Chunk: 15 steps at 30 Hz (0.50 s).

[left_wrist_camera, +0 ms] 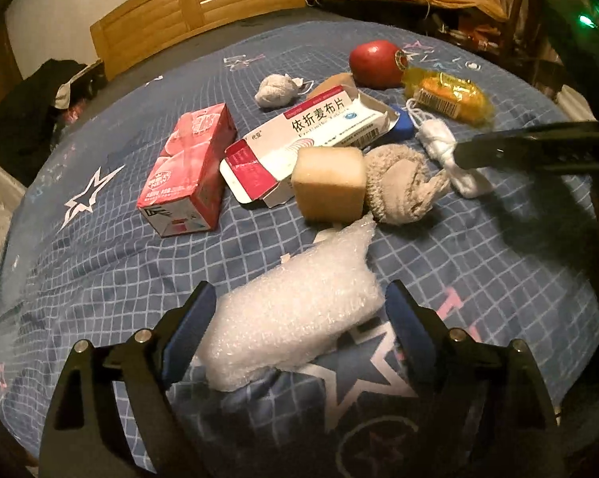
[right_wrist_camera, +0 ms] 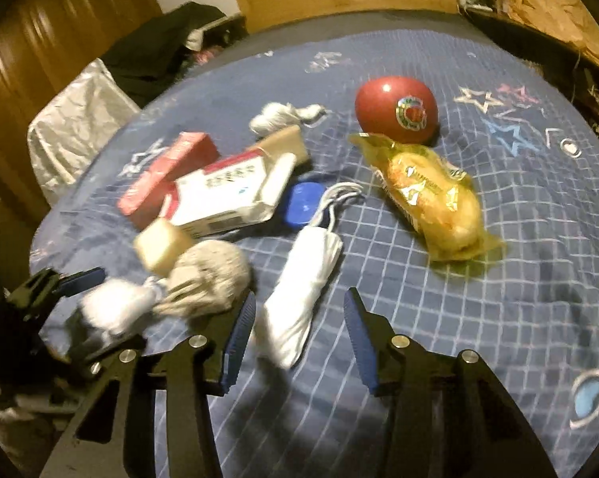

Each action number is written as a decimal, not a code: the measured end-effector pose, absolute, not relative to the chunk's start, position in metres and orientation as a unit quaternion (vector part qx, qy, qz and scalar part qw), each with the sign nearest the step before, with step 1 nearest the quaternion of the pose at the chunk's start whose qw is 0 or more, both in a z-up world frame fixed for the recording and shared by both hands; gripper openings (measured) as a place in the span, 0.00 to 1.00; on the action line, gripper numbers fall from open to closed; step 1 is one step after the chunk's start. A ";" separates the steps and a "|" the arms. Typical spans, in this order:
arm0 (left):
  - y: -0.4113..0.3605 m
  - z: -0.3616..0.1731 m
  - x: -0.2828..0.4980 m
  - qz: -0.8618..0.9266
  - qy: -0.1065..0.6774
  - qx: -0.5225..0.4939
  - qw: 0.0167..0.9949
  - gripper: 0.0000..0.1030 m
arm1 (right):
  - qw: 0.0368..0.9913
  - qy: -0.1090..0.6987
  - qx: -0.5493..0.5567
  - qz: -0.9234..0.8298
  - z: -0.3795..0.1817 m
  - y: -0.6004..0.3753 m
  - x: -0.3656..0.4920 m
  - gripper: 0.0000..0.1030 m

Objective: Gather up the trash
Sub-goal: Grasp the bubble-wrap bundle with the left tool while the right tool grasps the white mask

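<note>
ITEM: crumpled white bubble-wrap wad [left_wrist_camera: 295,310], on blue grid-patterned bedspread [left_wrist_camera: 478,263], between jaws of left gripper [left_wrist_camera: 299,318] | GRIP: jaws wide, pads apparently not pressing | HANDLING: judged light, soft, springy; take across middle | RIGHT: right gripper [right_wrist_camera: 299,330] part-open astride folded white face mask [right_wrist_camera: 299,290], not clamped | ROOM: beige sponge block [left_wrist_camera: 329,183] near; bedspread nearer the camera open.

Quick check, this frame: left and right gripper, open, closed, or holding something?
Left gripper: open, jaws straddling the bubble wrap, not clamped.
Right gripper: open, white rolled mask between the jaws, not gripped.
</note>
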<state>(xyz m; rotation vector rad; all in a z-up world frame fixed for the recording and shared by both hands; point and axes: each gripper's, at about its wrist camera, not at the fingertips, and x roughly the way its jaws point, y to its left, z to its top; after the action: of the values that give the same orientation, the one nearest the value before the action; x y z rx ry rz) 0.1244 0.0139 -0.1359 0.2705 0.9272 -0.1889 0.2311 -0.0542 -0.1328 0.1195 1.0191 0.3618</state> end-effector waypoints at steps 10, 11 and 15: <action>0.017 -0.128 0.107 -0.079 0.421 0.141 0.892 0.60 | 0.871 0.455 0.026 0.184 -0.135 -0.042 0.221 0.26; 0.017 -0.124 0.103 -0.075 0.417 0.133 0.896 0.59 | 0.877 0.443 0.027 0.183 -0.129 -0.045 0.215 0.24; 0.018 -0.099 0.092 -0.074 0.393 0.082 0.913 0.48 | 0.898 0.401 0.033 0.180 -0.106 -0.061 0.185 0.24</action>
<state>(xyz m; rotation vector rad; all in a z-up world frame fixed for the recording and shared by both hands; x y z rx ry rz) 0.0923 0.0185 -0.0993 0.1699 0.8103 -0.1528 0.1853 -0.0610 -0.1064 0.0686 0.8304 0.3726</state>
